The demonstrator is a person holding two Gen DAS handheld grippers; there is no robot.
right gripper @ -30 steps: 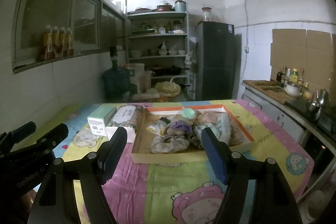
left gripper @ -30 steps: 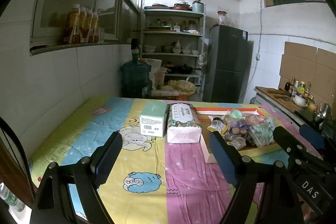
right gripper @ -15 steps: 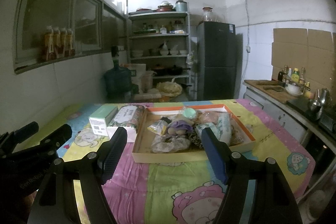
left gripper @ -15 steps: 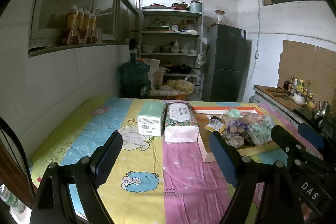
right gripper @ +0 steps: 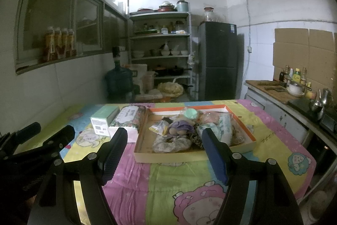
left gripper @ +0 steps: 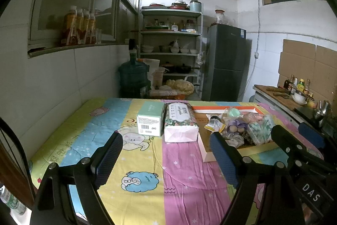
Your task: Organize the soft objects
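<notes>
Stillness is all there is to report since a second ago, so sorting has not begun. On the cartoon-print bench cloth, the mint-green cardboard box touches the floral tissue pack; right of them the shallow orange-rimmed cardboard tray holds the soft objects. Left gripper and right gripper both hang with fingers released. The heap's single items are hard to distinguish.

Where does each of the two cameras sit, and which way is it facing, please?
Left wrist: on the left gripper, looking across the table at two boxes; its fingers show, open.
Right wrist: on the right gripper, facing the tray of soft things; its fingers show, open.
Shared: tray, green box, fridge, each other's gripper.
</notes>
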